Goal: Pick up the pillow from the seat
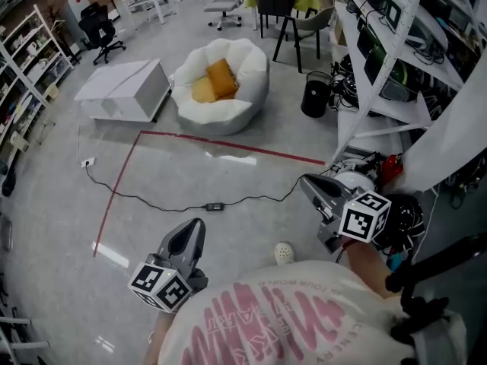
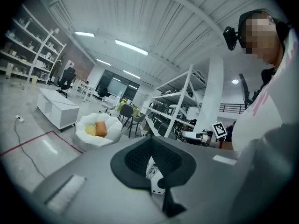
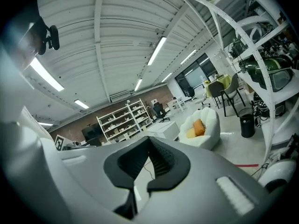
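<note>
Floor [image 1: 175, 166]: pale grey, glossy, spread out before you. Standing or lying on it:
- One white bean-bag seat [image 1: 228, 116], ahead of you. In its hollow an orange pillow [image 1: 221, 77] touches a yellow cushion [image 1: 202, 90].
- One low white cabinet [image 1: 125, 90], just left of the seat.
- One black bin [image 1: 315, 96], right of the seat, near the white shelving rack [image 1: 380, 67].
- One red tape line [image 1: 228, 146], crossing in front of the seat and turning toward you at its left end.
- One black cable [image 1: 152, 198], crossing the tape, with a black adapter block [image 1: 214, 205] along it.
- One black office chair [image 1: 101, 29], far left.
</note>
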Available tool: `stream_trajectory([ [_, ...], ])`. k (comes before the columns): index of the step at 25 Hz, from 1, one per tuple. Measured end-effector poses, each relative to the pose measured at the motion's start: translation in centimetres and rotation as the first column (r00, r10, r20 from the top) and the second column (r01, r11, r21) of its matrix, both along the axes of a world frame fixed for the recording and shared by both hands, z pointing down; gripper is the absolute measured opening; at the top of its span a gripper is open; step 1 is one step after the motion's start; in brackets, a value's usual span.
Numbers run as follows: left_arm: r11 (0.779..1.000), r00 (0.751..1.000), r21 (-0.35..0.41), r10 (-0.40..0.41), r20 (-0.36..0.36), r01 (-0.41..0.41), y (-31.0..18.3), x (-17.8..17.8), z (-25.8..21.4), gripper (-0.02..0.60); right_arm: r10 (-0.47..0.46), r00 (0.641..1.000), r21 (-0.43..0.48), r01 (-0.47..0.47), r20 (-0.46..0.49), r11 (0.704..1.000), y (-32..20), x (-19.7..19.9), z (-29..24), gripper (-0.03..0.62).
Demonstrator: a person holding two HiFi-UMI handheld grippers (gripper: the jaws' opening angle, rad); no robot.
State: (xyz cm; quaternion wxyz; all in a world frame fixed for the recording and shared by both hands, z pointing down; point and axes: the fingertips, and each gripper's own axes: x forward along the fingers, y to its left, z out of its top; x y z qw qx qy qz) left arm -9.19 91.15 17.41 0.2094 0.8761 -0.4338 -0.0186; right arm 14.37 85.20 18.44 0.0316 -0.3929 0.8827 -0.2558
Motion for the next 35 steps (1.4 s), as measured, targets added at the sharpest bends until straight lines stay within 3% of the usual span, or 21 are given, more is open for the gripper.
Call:
stream_trajectory([
  [13, 0.998, 0.998, -0.009, -0.063, 0.001, 0.063, -9.7, 8.8, 1.1, 0.017, -0.066, 0.998, -0.006, 0.065, -0.018, 0.998, -11.0, 7.9, 1.1, 0.006],
  [23, 0.995, 0.995, -0.013, -0.103, -0.004, 0.103, -13.1, 11.5, 1.4, 0.015, -0.070, 0.998, -0.022, 0.069, -0.006, 0.997, -14.4, 11.5, 2.1, 0.006],
  [35, 0.993, 0.995, -0.056, -0.103, 0.006, 0.103, -15.1, 12.1, 2.6, 0.015, -0.088, 0.996, -0.064, 0.088, 0.007, 0.994, -15.6, 11.1, 4.1, 0.006],
])
